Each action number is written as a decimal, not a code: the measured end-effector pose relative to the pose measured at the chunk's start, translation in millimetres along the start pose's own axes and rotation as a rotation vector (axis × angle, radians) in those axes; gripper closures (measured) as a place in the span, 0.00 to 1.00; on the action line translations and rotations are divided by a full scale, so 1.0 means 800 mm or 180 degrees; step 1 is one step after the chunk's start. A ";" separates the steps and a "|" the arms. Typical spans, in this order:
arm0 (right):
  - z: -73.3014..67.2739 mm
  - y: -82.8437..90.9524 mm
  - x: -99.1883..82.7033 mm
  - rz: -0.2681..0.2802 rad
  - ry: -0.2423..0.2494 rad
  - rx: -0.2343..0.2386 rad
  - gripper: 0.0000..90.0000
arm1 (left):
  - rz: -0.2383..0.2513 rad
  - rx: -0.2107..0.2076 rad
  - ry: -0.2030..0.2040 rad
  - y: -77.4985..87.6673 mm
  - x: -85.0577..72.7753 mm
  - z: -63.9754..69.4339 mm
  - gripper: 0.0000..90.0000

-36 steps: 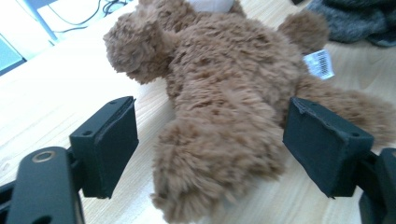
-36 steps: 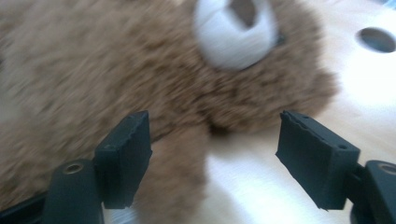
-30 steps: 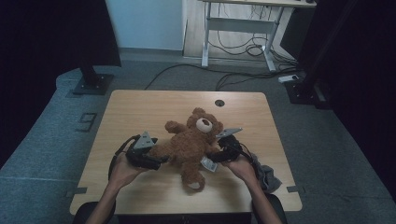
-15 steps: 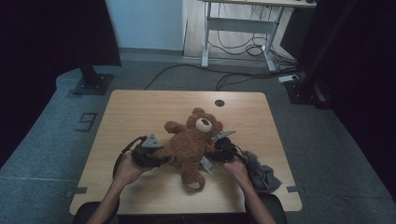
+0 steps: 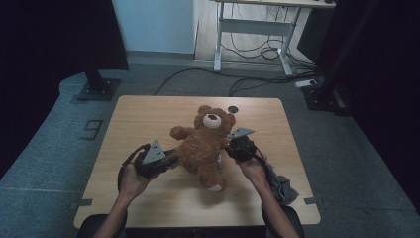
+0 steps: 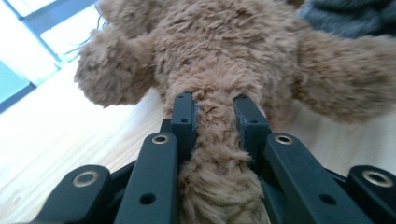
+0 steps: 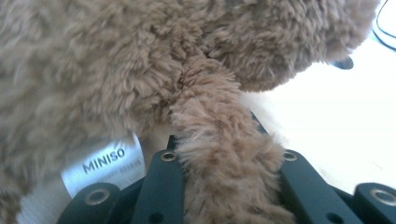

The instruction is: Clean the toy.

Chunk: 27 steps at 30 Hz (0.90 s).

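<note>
A brown teddy bear [image 5: 205, 144] lies face up on the wooden table [image 5: 148, 114], head toward the far edge. My left gripper [image 5: 174, 157] comes in from the bear's left. Its jaws have just been closing, and its pads now squeeze a furry lower limb [image 6: 212, 154] of the bear [image 6: 224, 42]. My right gripper [image 5: 229, 148] is at the bear's right side. Its jaws have also just been closing and now clamp the bear's arm [image 7: 219, 140]. A white MINISO label [image 7: 105, 163] hangs from the body [image 7: 93, 70] beside that arm.
A crumpled grey cloth [image 5: 282, 187] lies near the table's front right corner, also seen behind the bear [image 6: 355, 14]. A small round hole [image 5: 232, 109] sits in the tabletop beyond the bear's head. A desk frame and cables stand on the floor farther back.
Both grippers have shut on the bear's limbs. Both hands have risen a little, and the bear has shifted slightly toward the far side of the table.
</note>
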State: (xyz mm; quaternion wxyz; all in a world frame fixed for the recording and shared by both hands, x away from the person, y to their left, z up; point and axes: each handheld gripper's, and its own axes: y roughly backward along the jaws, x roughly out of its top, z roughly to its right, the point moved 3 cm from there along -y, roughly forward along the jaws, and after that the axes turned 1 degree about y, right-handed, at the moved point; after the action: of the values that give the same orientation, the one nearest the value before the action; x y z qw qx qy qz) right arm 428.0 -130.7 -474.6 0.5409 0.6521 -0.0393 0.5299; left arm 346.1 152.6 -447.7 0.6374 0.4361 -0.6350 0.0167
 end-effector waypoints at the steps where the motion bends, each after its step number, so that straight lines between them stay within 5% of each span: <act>1: 0.002 0.003 0.004 0.0015 0.0005 0.0002 0.83 | 0.0024 -0.0018 -0.0014 0.003 0.003 0.005 0.81; 7: 0.009 0.009 0.020 0.0004 0.0085 0.0025 0.83 | 0.0108 -0.0128 0.0014 0.010 0.007 0.033 0.81; 12: 0.005 -0.006 0.016 -0.0085 0.0105 0.0073 0.83 | 0.0076 -0.0167 0.0039 0.004 -0.003 0.046 0.81; 21: -0.002 -0.046 -0.010 -0.0305 0.0037 0.0206 0.81 | -0.0126 -0.0211 0.0241 -0.016 -0.033 0.035 0.79; 27: -0.001 -0.051 -0.012 -0.0320 -0.0006 0.0274 0.76 | -0.0148 -0.0296 0.0321 -0.019 -0.039 0.033 0.73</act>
State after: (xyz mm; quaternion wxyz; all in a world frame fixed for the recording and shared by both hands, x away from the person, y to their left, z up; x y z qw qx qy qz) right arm 448.9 -118.2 -508.8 0.5381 0.6764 0.0158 0.5026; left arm 328.2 144.4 -486.3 0.6883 0.4193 -0.5919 -0.0056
